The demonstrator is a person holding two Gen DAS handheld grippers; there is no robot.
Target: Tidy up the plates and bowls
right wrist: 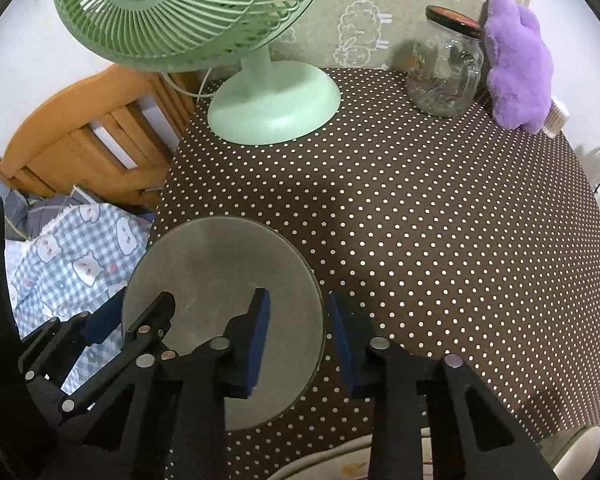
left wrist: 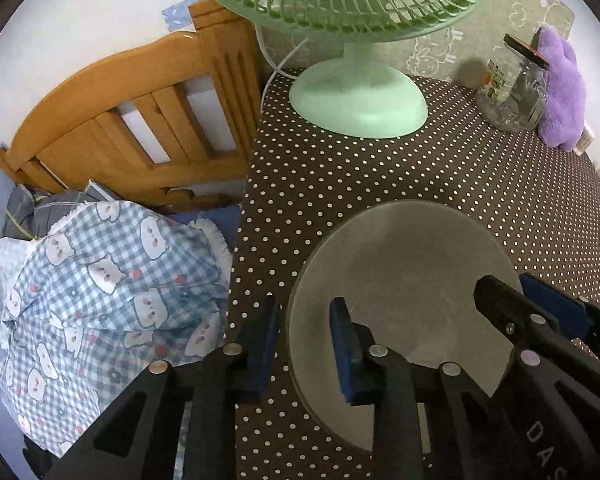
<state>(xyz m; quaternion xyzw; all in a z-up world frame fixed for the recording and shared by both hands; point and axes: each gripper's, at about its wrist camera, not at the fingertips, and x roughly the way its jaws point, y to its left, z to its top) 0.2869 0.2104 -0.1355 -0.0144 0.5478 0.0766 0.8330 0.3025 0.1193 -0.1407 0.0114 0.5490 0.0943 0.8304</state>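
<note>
While both my grippers straddle opposite edges of the pale plate point(left wrist: 404, 300), neither has closed on it: my left gripper point(left wrist: 306, 344) has its jaws apart across the left rim, my right gripper point(right wrist: 300, 340) has its jaws apart across the right rim. The plate lies flat near the table point(right wrist: 440, 220) front-left corner, so I judge an edge grip from both sides is the plan. Beyond stand a green fan point(right wrist: 272, 104), a glass jar point(right wrist: 444, 76) and a purple plush point(right wrist: 516, 68), well apart. A bed point(left wrist: 100, 280) lies left.
</note>
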